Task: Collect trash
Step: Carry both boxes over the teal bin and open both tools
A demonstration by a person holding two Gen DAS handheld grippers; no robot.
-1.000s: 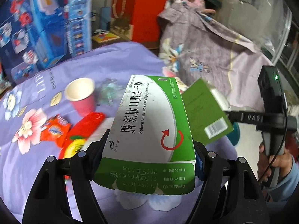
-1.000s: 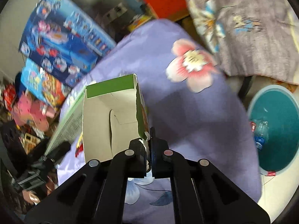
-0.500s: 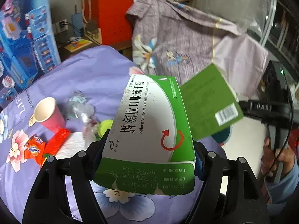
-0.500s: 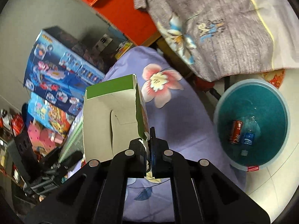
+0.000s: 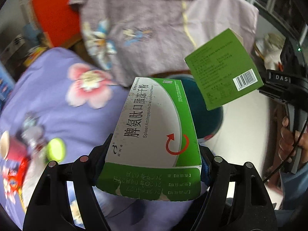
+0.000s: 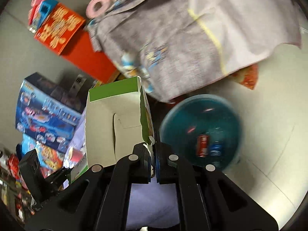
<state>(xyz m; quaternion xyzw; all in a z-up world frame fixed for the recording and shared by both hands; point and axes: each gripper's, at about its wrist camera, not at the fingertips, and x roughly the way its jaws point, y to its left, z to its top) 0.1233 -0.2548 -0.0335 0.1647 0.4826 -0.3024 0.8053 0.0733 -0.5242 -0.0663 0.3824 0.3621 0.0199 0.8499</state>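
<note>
Your left gripper (image 5: 152,163) clamps the medicine box (image 5: 154,127) across its width; your right gripper (image 6: 155,161) pinches the torn box (image 6: 115,119) by one thin wall, both aloft near the basin (image 6: 200,130), likely for dropping.

Each view rides a hand-held gripper, looking forward and down past its own jaws from close range. The left wrist view faces the bed (image 5: 48,104) and the floor beyond; the right wrist view faces the floor. Both share the teal basin (image 5: 204,115) (image 6: 200,130) and the grey cloth (image 5: 154,28) (image 6: 173,48).
</note>
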